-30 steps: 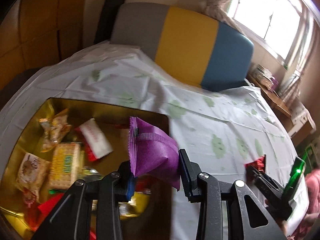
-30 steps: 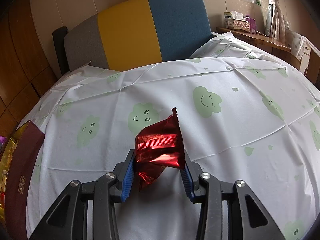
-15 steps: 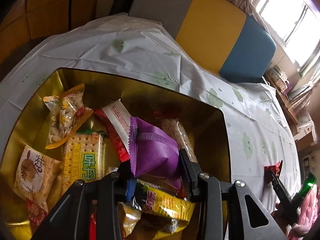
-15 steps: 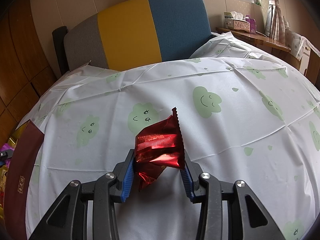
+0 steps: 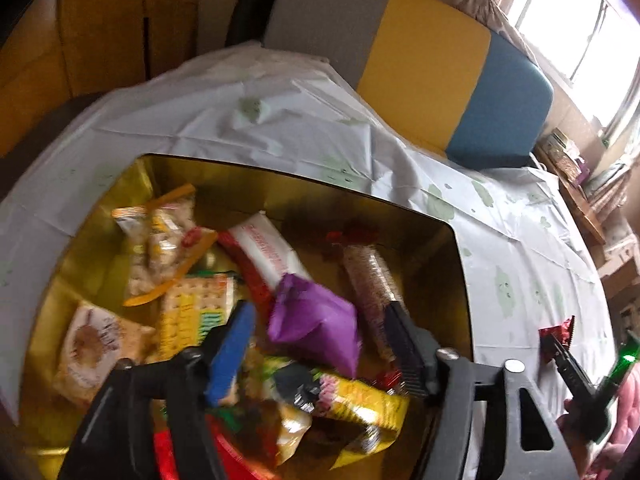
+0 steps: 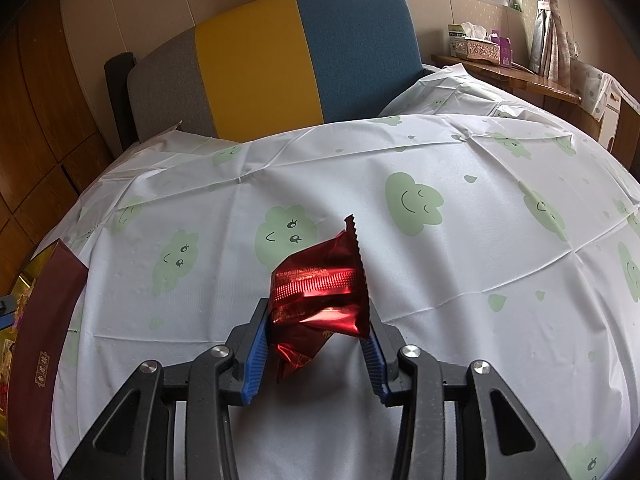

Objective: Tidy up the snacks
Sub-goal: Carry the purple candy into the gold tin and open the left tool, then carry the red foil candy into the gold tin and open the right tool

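My left gripper [image 5: 320,340] hangs open over the gold-lined snack box [image 5: 460,264]. The purple packet [image 5: 316,322] sits loose between the spread jaws, on top of the other snacks. The box holds several packets, among them a yellow cracker pack [image 5: 192,312] and a white and red packet [image 5: 266,246]. My right gripper [image 6: 314,344] is shut on a red foil packet [image 6: 320,288] and holds it above the tablecloth. It also shows at the far right of the left wrist view [image 5: 556,338].
The table is covered by a white cloth with green cloud faces [image 6: 414,204]. The box's dark red outer wall [image 6: 40,328] stands at the left of the right wrist view. A grey, yellow and blue chair back [image 6: 280,60] stands behind the table.
My left gripper has opened over the box and let go of the purple packet, which now lies tilted on the snacks. The right gripper with the red packet has not moved.
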Demonstrator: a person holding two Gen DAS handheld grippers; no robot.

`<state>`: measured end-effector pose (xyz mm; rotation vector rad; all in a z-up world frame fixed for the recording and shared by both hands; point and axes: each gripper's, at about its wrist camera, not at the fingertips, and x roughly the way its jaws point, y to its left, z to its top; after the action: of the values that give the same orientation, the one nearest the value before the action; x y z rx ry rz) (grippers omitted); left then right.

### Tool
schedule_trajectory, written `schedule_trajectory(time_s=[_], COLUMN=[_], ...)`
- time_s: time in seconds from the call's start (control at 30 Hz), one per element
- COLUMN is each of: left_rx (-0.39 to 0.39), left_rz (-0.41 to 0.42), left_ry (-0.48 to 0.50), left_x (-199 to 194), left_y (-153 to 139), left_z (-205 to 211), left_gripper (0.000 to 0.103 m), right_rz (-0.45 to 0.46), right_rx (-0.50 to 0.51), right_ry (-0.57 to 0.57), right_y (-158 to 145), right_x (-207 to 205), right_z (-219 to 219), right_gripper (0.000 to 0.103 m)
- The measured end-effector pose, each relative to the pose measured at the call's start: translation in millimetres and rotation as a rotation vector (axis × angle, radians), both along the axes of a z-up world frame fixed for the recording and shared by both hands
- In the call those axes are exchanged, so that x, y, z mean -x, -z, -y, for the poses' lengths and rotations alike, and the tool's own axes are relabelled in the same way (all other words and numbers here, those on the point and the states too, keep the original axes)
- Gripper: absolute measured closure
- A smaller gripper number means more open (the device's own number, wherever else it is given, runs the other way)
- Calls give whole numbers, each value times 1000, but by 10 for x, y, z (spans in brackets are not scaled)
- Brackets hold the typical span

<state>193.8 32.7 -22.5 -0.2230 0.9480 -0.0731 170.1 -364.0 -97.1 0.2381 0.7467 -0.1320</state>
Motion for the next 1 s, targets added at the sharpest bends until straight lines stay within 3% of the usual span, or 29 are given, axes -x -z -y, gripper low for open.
schedule_trajectory(time_s=[0.13,0.33,0.5,0.57,0.87,1.0], left_rx=[20,-85,-105,-139,-190,-286], left_rz=[29,47,28,27,68,79], left_ry=[-18,-105,-134,-142,-155,-165], left_x=[209,555,810,904,1190,1276], left_y=[-67,-126,-105,-104,-123,-144], left_z=[-114,-312,-454,-469,-531,-478], left_gripper=[29,18,17,12,0,0], right_rz=[1,4,21,23,66,78], right_rx=[-2,-9,-8,2,-48,-43], right_ry=[1,2,9,-1,-296,-453], right_y=[2,-3,-89,-159,-677,-825], right_x=[1,9,56,91,415,592], right_z=[-2,6,17,-25,-820,-1343], right_gripper=[60,60,60,60,60,60])
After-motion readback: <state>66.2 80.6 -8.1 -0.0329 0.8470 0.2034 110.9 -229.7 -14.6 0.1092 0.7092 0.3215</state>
